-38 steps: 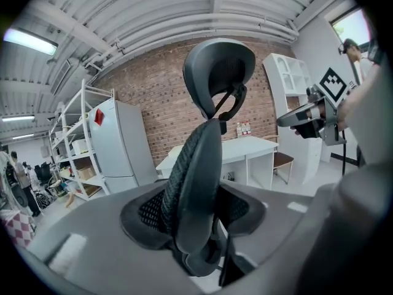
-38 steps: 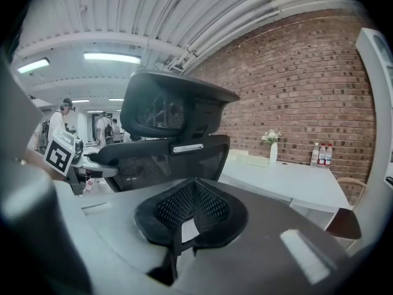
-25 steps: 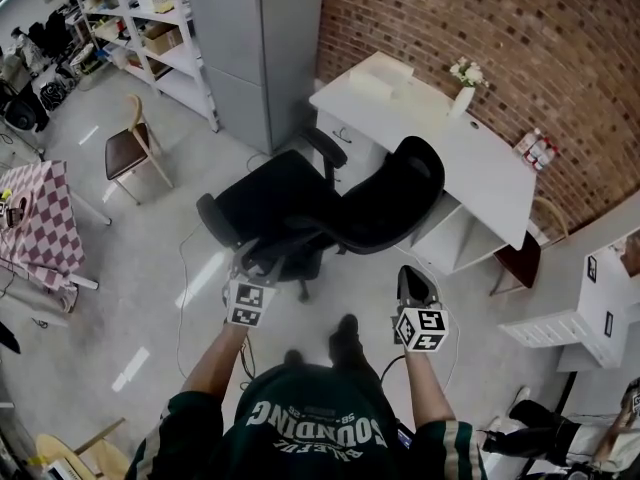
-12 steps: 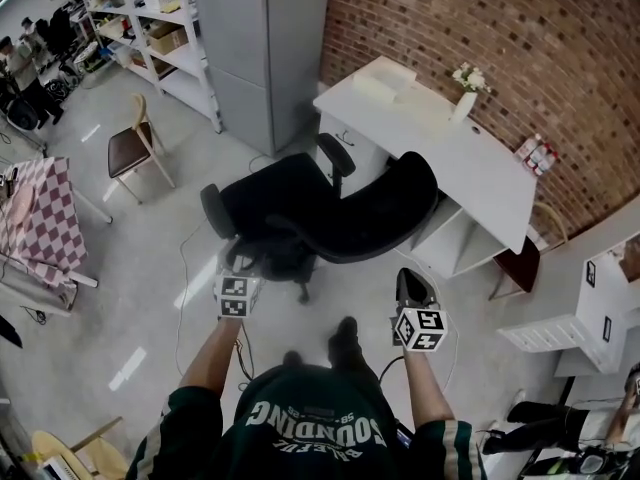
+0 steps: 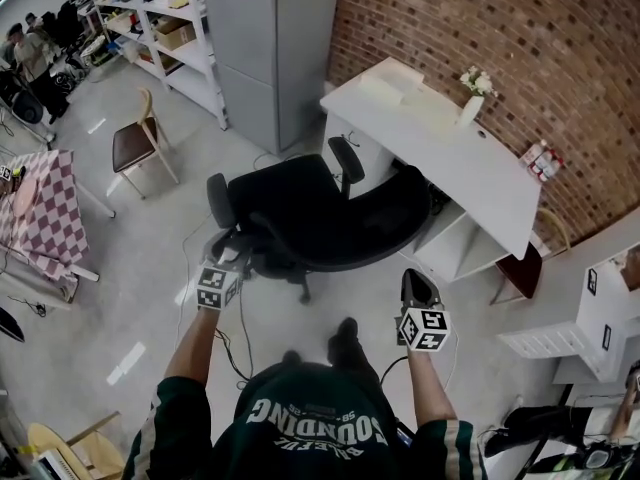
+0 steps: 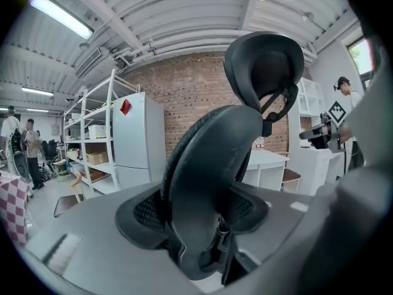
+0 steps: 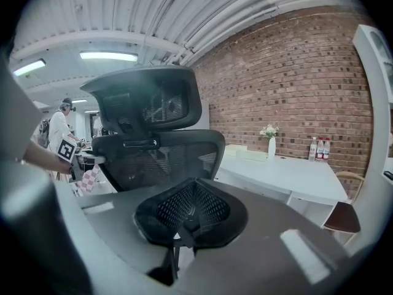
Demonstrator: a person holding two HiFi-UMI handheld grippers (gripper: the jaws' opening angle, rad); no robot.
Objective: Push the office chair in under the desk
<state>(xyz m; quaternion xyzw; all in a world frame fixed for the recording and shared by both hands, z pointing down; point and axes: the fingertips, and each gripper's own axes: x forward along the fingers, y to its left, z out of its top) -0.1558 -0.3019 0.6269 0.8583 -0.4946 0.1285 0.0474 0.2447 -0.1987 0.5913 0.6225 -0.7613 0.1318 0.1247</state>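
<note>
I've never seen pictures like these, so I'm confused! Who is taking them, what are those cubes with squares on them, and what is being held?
A person holds a grabbing tool in each hand, and the cubes are parts of those tools. The head view comes from a camera on the person's head, looking down. The two gripper views come from cameras riding on the tools. The left gripper is clamped on the back of the black chair, which stands in front of the white desk. The right gripper is shut and holds nothing. On the desk stand a vase of flowers and some bottles.
</note>
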